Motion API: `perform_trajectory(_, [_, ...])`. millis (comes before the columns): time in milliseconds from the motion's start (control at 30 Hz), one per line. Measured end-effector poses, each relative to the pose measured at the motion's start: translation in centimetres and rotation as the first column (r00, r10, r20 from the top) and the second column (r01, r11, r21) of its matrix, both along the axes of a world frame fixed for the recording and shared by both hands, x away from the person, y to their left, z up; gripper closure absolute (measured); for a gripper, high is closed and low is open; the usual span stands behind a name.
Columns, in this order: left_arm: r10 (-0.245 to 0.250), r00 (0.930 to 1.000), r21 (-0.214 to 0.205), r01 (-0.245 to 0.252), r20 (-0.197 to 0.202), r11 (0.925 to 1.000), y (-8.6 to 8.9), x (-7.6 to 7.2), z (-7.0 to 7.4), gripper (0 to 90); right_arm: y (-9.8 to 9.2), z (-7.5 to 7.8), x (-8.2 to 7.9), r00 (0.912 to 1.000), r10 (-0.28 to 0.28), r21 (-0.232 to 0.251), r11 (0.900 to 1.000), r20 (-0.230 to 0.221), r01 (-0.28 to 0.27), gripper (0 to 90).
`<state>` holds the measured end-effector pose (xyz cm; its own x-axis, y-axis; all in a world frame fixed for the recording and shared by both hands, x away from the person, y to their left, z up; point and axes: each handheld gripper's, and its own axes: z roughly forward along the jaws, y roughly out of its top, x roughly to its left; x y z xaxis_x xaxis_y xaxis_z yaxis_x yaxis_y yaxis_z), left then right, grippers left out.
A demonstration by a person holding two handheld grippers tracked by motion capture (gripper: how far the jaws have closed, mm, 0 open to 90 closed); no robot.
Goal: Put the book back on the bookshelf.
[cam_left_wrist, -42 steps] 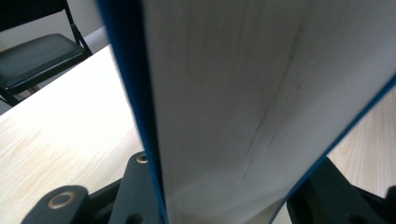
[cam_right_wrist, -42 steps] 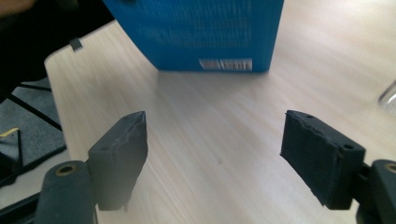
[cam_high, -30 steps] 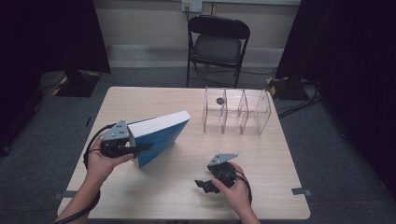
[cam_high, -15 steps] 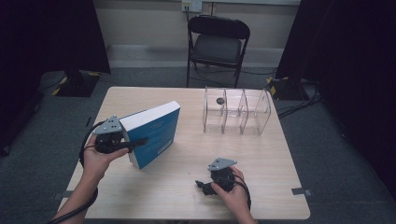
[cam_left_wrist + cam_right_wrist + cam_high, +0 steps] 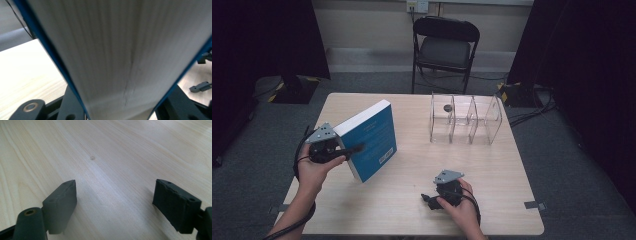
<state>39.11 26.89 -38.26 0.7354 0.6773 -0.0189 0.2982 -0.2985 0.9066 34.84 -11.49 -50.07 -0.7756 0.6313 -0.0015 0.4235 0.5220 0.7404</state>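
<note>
A thick blue book [image 5: 371,135] stands tilted on its lower corner on the left part of the wooden table [image 5: 412,215]. My left gripper [image 5: 353,148] is shut on its left edge. Its jaws have just been opening a little, with the book still between them. In the left gripper view the white page block [image 5: 125,50] runs up between the two black jaws, framed by blue covers. My right gripper [image 5: 428,199] rests low on the table near the front edge. Its pads [image 5: 62,202] stand wide open over bare wood with nothing between them.
A clear plastic organizer [image 5: 464,120] with three compartments stands at the back right of the table; a small dark object [image 5: 447,107] sits in its left compartment. A black folding chair [image 5: 446,47] stands behind the table. Cables lie on the floor at the right.
The book has been swung up from a flatter slant to a steeper stand, its cover now facing the camera. The left hand shifted slightly left. The right gripper stayed put.
</note>
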Motion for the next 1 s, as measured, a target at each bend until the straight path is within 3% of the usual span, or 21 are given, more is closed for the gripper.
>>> perform_trajectory(200, [0.038, 0.9992, 0.034, -0.039, 0.014, 0.9987, -0.5, -0.4, 0.2, 57.8, 0.0, 0.0, 0.0, 1.0000, 0.001, 0.002, 1.0000, -0.002, -0.001, 18.3])
perform_trajectory(367, [0.057, 0.9978, 0.032, -0.058, 0.034, 0.9978, -0.5, -0.8, 0.4, 55.2, 0.0, 0.0, 0.0, 1.0000, 0.000, -0.002, 1.0000, 0.000, 0.000, 18.1])
perform_trajectory(433, [0.062, 0.9979, 0.022, -0.062, 0.019, 0.9978, -0.5, -0.7, 0.5, 53.1, 0.0, 0.0, 0.0, 1.0000, 0.000, -0.003, 1.0000, 0.001, 0.000, 18.1])
perform_trajectory(633, [0.064, 0.9979, 0.054, -0.064, 0.003, 0.9965, -0.5, -0.7, 0.9, 49.1, 0.0, 0.0, 0.0, 1.0000, 0.000, -0.002, 1.0000, 0.000, 0.000, 18.1])
perform_trajectory(1000, [0.066, 0.9946, 0.103, -0.057, -0.080, 0.9930, -0.5, -0.5, 1.7, 50.6, 0.0, 0.0, 0.0, 1.0000, 0.000, -0.002, 1.0000, 0.001, 0.000, 18.1])
